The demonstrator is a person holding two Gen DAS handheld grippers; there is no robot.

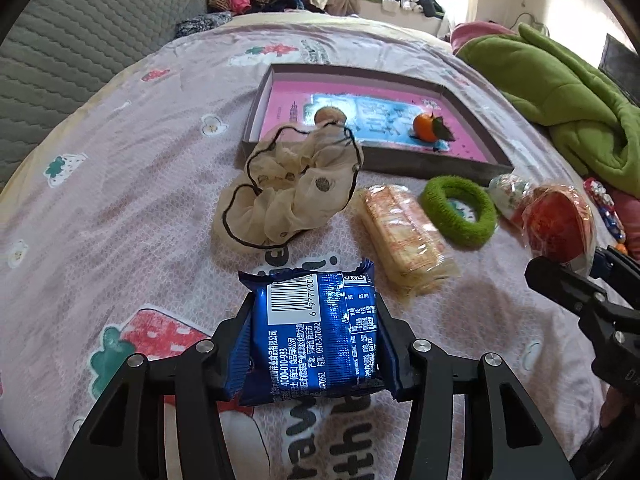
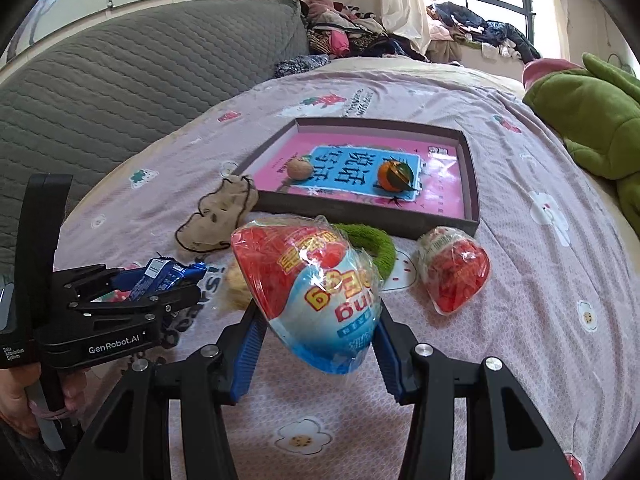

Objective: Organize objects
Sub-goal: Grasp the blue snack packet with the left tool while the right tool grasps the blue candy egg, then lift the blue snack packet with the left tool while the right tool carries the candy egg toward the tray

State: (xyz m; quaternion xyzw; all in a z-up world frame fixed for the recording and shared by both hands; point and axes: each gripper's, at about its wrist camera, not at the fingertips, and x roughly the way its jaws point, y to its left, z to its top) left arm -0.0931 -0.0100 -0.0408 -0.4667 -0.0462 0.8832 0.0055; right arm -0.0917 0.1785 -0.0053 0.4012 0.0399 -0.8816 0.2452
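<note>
My left gripper is shut on a blue snack packet and holds it above the bedsheet; the packet also shows in the right wrist view. My right gripper is shut on a red-and-blue wrapped egg toy, seen from the left wrist view. A second wrapped egg lies on the sheet to the right. A grey tray further back holds a walnut and a mandarin. A cracker pack, a green ring and a beige pouch lie before the tray.
The pink printed bedsheet covers the bed. A green blanket is bunched at the right. A grey quilted headboard stands at the left. Piled clothes lie under the window at the back.
</note>
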